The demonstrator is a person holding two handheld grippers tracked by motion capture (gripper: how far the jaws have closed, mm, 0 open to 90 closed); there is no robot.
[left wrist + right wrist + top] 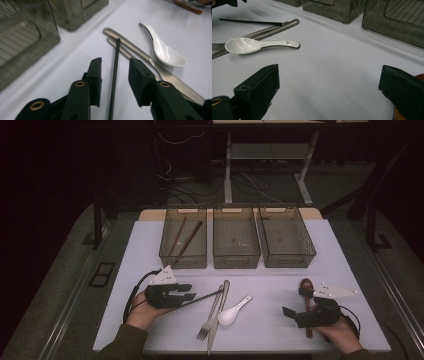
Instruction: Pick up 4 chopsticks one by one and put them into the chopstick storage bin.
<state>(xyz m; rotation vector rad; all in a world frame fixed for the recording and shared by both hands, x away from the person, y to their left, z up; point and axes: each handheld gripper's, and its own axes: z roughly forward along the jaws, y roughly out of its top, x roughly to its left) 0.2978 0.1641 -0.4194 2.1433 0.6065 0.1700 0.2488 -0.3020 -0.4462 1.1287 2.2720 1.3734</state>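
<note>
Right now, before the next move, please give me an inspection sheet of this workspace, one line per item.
Surface: white table, flat, no spills seen.
Job's things: black chopstick lies between the open jaws of the left gripper, not yet clamped; its tip rests by the knife and fork.
Clutter: white spoon; wooden spoon by the right gripper; three bins, the left one holding brown chopsticks.
Grippers: both open.
Cables: one trails from each gripper; more on the floor behind.
Surroundings: dark, desk legs behind.
</note>
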